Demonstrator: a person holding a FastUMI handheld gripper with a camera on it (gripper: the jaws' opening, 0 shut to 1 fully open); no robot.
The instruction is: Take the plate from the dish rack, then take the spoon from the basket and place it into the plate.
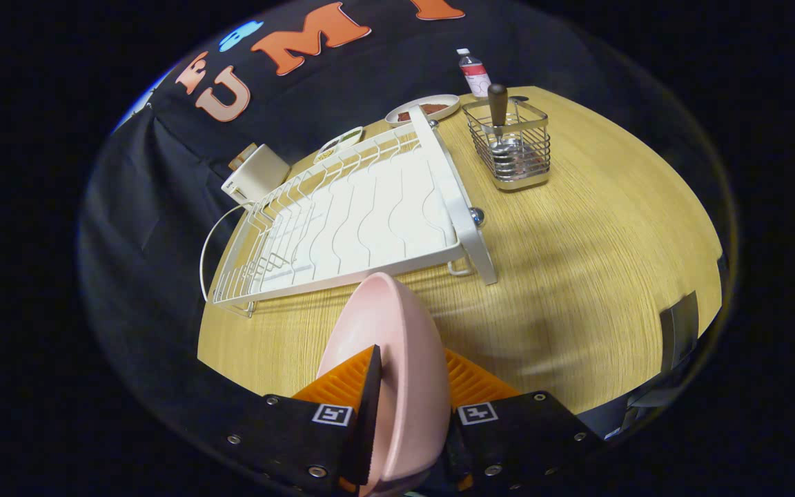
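Gripper (408,386) clamped on pink plate (397,359), held on edge between both orange fingers (349,376) above wooden table (597,276). White dish rack (349,221) just beyond at 12 o'clock. Wire basket (511,148) at 1 o'clock, holding brown-handled spoon (498,110).

Gripper view: fisheye riding on the gripper (404,386), looking forward and down over the surface (597,276), close above it; dish rack (349,221) just ahead, basket (511,148) beyond.
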